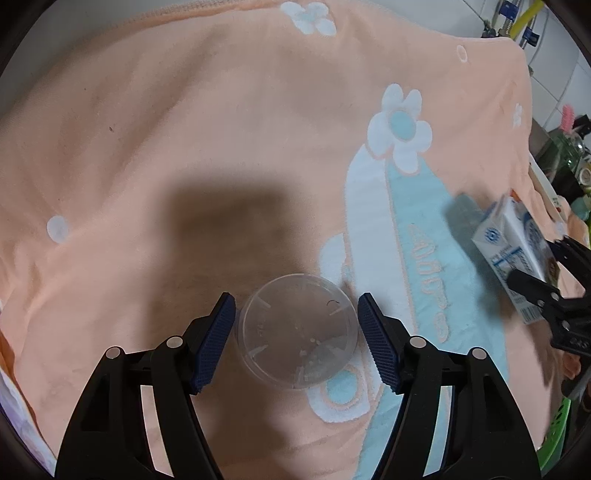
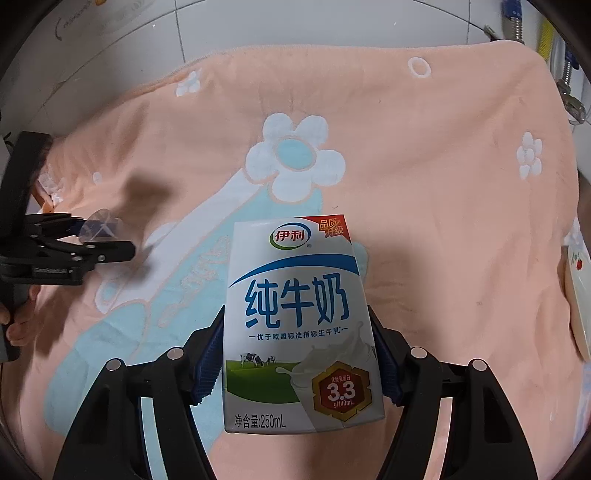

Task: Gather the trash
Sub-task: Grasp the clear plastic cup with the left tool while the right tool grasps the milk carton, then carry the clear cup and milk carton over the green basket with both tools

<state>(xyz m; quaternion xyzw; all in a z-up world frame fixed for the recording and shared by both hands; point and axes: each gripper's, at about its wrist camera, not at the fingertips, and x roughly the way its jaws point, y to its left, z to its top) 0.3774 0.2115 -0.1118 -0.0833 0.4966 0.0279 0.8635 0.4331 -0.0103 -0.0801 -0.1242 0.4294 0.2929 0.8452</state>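
Observation:
A clear plastic cup (image 1: 299,330) stands on the peach flowered towel (image 1: 184,129), between the blue pads of my left gripper (image 1: 296,341). The jaws are open and straddle the cup, with a small gap at each side. My right gripper (image 2: 297,350) is shut on a white and blue 250 mL milk carton (image 2: 295,325) and holds it upright above the towel (image 2: 443,184). The carton also shows in the left wrist view (image 1: 517,251) at the far right, held by the right gripper (image 1: 543,291). The left gripper (image 2: 103,240) and cup (image 2: 101,225) show at the left of the right wrist view.
The towel covers the whole work surface. White tiled wall (image 2: 147,33) lies behind it. Pipes and valves (image 1: 517,22) stand at the back right. A green basket (image 1: 554,435) sits low at the right edge, with clutter (image 1: 569,155) beyond the towel's right side.

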